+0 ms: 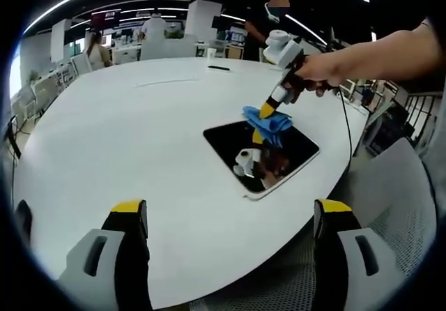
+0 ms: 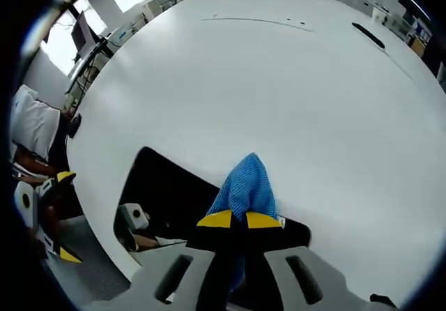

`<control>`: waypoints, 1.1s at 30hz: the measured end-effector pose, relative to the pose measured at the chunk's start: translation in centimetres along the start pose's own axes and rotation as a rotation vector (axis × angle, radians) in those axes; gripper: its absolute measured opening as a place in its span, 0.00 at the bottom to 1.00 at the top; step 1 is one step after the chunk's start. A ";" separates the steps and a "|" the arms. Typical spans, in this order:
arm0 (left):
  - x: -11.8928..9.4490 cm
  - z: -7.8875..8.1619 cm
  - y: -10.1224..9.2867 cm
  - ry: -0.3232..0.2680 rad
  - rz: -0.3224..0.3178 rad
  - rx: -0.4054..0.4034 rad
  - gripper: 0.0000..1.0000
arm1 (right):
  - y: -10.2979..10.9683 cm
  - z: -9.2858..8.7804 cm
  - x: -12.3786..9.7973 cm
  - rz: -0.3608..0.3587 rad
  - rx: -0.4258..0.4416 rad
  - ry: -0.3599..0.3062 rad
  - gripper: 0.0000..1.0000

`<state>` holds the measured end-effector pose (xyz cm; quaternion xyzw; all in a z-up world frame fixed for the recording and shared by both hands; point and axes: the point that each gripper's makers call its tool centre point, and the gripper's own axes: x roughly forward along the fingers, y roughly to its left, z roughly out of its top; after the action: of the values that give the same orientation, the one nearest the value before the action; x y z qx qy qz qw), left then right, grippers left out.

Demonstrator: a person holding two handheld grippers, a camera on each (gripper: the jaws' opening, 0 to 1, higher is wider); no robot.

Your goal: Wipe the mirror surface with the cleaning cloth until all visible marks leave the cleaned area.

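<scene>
The mirror (image 1: 261, 159) is lying flat near the right edge of the white surface (image 1: 139, 137), its dark glass showing reflections too murky to tell whether marks are on it. In the right gripper view its near part is sitting hidden behind the jaws. The blue cleaning cloth (image 2: 245, 185) is resting bunched on the mirror's far side, pinched by the right hand-held gripper (image 2: 242, 220), jaws closed on it. The left hand-held gripper (image 1: 230, 217) is hovering near the surface's edge, jaws spread wide, gripping nothing.
</scene>
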<state>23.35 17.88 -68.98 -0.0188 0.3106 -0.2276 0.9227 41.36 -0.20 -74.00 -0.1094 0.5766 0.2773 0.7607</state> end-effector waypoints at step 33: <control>-0.2 0.9 -0.5 -0.044 -0.007 0.031 0.99 | -0.9 -2.4 -1.0 -0.058 0.074 -0.007 0.00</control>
<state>23.52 17.39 -67.99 -0.0105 0.2865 -0.2354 0.9287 39.72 -2.40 -73.89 -0.0970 0.5802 0.2339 0.7741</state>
